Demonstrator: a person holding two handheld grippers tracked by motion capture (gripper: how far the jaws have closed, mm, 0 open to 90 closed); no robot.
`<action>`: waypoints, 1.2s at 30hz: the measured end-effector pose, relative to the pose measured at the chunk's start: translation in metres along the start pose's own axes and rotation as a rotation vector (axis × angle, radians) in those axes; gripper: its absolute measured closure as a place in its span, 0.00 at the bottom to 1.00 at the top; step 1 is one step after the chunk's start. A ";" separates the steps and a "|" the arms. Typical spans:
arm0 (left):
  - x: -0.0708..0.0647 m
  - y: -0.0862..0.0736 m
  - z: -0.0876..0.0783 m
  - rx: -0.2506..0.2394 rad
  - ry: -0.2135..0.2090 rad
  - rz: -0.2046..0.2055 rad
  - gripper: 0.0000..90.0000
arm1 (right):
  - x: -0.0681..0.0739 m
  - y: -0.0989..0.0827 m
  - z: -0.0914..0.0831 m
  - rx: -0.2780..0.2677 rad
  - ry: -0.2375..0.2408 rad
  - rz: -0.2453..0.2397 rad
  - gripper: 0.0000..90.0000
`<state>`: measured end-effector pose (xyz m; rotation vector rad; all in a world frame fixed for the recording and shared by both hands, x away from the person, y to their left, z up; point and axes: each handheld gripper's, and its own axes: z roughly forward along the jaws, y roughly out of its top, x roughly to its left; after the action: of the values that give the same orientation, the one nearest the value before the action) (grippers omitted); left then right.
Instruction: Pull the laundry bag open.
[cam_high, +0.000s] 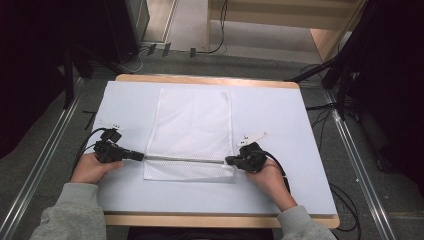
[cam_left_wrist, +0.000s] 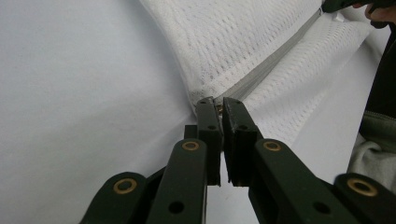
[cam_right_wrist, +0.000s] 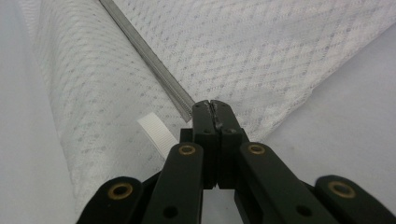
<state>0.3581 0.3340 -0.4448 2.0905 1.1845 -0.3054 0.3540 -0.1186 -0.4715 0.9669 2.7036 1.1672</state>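
Note:
A white mesh bag (cam_high: 192, 120) lies flat on the white table cover (cam_high: 280, 115), its grey zipper (cam_high: 185, 159) running across near its front edge. My left gripper (cam_high: 141, 156) sits at the zipper's left end. In the left gripper view the jaws (cam_left_wrist: 218, 105) are pinched on a small metal zipper pull where the zipper (cam_left_wrist: 271, 65) begins. My right gripper (cam_high: 229, 160) is at the zipper's right end. In the right gripper view it (cam_right_wrist: 214, 106) is shut on the bag's fabric at the end of the zipper (cam_right_wrist: 144, 53), beside a white ribbon loop (cam_right_wrist: 156, 130).
The wooden table edge (cam_high: 220, 220) runs along the front. Black stands and cables (cam_high: 345, 85) crowd the floor to the right. Metal floor rails (cam_high: 45, 160) flank the table. Grey sleeves (cam_high: 75, 210) enter from below.

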 end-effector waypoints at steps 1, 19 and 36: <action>-0.001 0.000 0.000 0.000 0.008 0.021 0.97 | 0.001 0.001 0.000 0.006 -0.005 -0.003 1.00; -0.013 0.001 0.001 -0.106 0.143 0.110 0.46 | -0.013 0.001 -0.025 -0.052 -0.052 0.042 0.60; 0.001 -0.001 -0.017 -0.195 0.241 0.041 0.40 | -0.043 -0.018 -0.047 -0.110 -0.143 0.122 0.43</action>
<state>0.3558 0.3464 -0.4336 2.0166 1.2535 0.0814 0.3662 -0.1824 -0.4587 1.1655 2.4734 1.2018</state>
